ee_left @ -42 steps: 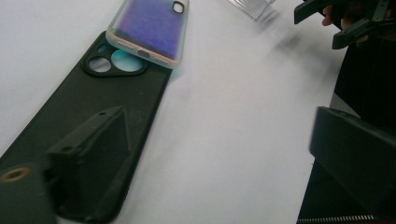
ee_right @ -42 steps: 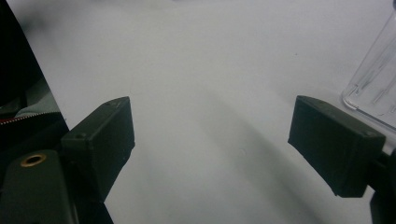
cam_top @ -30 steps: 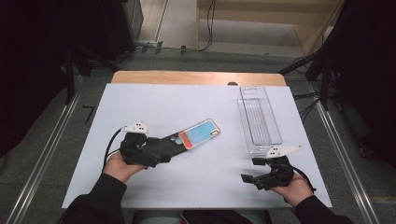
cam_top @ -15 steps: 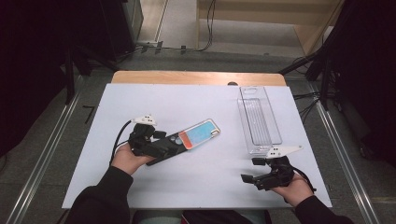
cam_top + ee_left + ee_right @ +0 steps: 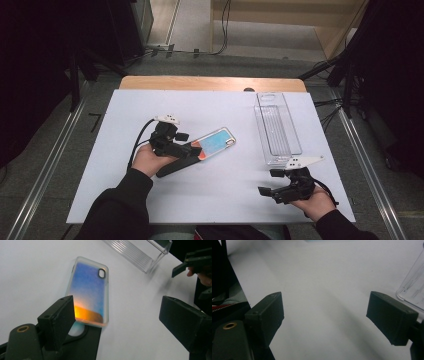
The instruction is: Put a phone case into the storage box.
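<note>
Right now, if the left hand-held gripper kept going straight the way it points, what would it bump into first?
Most likely the phone case: the left hand-held gripper stands open, its left jaw at the case's near end. Depth is unclear.

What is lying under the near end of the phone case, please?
The phone case lies on the white table. A flat black part of the left gripper sits under its orange end. How far it reaches beneath is covered by the case.

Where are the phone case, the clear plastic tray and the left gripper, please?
phone case (image 5: 88, 293), left gripper view, blue back panel.
clear plastic tray (image 5: 277, 129), high view, ribbed floor.
left gripper (image 5: 117, 312), left gripper view, midway between its fingertips.
</note>
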`<state>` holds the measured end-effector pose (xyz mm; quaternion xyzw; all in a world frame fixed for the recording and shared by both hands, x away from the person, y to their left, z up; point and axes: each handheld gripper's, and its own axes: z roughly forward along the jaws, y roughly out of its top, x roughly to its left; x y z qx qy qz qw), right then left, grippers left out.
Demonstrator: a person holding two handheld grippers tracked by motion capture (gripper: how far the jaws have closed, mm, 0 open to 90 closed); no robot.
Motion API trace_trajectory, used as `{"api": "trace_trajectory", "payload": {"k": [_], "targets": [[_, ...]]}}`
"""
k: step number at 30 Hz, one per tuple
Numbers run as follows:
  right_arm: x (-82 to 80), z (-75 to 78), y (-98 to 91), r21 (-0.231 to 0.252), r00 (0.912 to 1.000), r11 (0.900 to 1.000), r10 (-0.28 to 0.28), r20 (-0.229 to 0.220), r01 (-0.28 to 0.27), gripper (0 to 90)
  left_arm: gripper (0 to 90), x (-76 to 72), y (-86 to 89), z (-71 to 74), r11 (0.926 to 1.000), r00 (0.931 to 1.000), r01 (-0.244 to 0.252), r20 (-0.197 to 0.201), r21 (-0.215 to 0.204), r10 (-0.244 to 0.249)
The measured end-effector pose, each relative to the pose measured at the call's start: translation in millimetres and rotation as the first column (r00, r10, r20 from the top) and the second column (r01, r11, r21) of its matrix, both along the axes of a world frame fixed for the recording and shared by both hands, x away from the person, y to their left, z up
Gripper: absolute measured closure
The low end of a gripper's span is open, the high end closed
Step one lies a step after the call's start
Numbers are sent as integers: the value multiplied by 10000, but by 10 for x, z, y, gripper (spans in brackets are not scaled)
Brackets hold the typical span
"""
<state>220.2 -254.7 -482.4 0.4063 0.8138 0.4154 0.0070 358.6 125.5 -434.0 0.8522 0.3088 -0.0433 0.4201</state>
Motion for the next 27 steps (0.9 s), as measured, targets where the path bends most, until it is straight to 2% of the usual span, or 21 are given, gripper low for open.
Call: {"api": "trace_trajectory", "payload": {"k": [6,11,15,20,25,27], "targets": [[-1,1,-3,4,10000,10000,-14,18,14,126,131,99,-126,-39,9997,9995,34,297,236,-41],[-5,3,-5,-1,10000,10000,-17,28,17,126,134,154,-211,-51,9997,9989,41,464,250,-52],[-7,2,-6,12,10000,10000,-29,31,29,126,134,200,-301,-79,9983,9978,111,643,570,-147],[-8,1,-11,22,10000,10000,-27,53,27,126,134,275,-421,-118,9963,9967,218,760,837,-282],[-14,3,-18,45,10000,10000,-51,48,51,126,135,352,-520,-159,9960,9962,241,813,855,-311],[-18,2,-23,36,9999,9999,-107,26,107,126,135,376,-558,-181,9946,9963,322,765,983,-398]]}}
